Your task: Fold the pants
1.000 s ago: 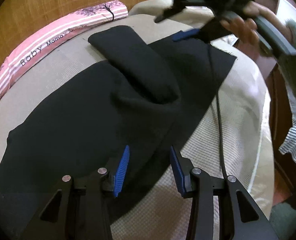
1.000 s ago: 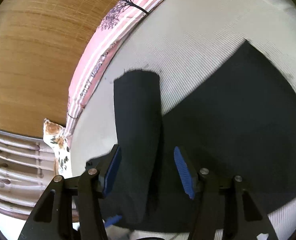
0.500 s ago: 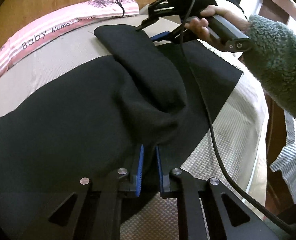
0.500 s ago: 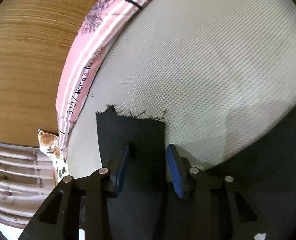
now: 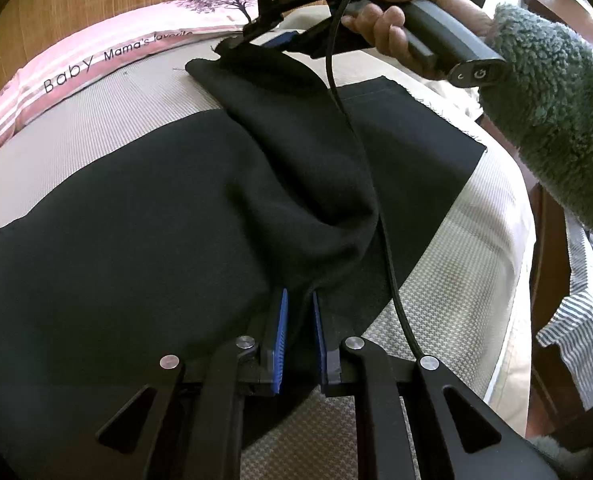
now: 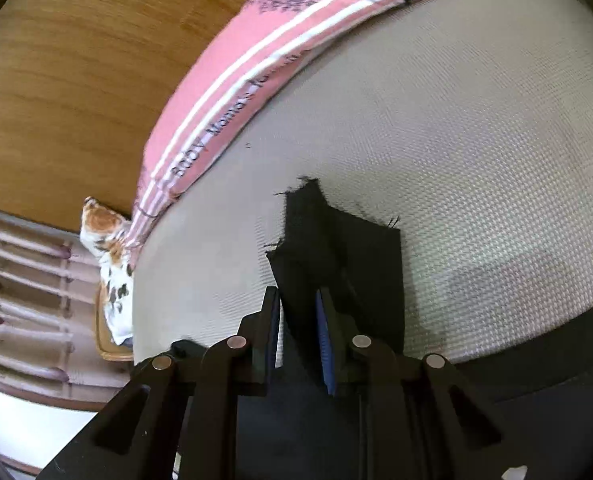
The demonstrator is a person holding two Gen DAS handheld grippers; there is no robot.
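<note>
Black pants (image 5: 136,220) lie spread on a beige textured bed cover (image 5: 456,280). One leg (image 5: 296,120) is folded over the other and rises toward the far side. My left gripper (image 5: 297,300) is shut on the pants fabric near the crotch. My right gripper (image 6: 299,300) is shut on the frayed leg hem (image 6: 328,240) and lifts it off the cover. The right gripper also shows in the left wrist view (image 5: 264,40), held by a hand in a fuzzy green sleeve.
A pink striped pillow (image 5: 96,64) lies along the far edge against a wooden headboard (image 6: 76,60). A black cable (image 5: 376,200) trails across the pants. A striped cloth (image 5: 576,320) hangs at the right. A floral cushion (image 6: 108,248) sits beside the bed.
Both grippers closed on the pants: the left on the fabric near the crotch, the right on the leg hem. The right has lifted the hem off the cover.
</note>
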